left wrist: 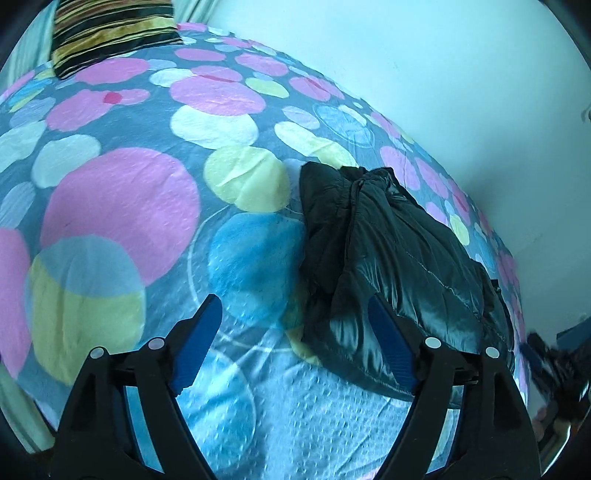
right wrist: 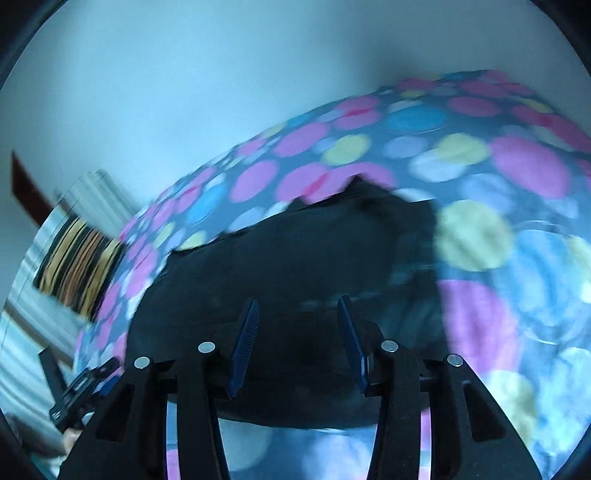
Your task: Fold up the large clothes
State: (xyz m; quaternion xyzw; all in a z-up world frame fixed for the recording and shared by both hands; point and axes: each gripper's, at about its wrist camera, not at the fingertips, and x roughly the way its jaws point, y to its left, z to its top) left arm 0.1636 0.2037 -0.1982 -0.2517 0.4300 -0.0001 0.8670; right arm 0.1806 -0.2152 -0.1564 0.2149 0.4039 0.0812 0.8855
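The shiny black padded jacket point(left wrist: 388, 258) is seen folded compactly near the bed's point(left wrist: 122, 192) wall-side edge; both grippers' fingers point(left wrist: 201, 347) stand apart, empty; little appears left.

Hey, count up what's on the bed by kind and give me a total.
Black puffy jackets: 1
Striped cushions: 1
Total: 2, both lying on the spotted bedspread.
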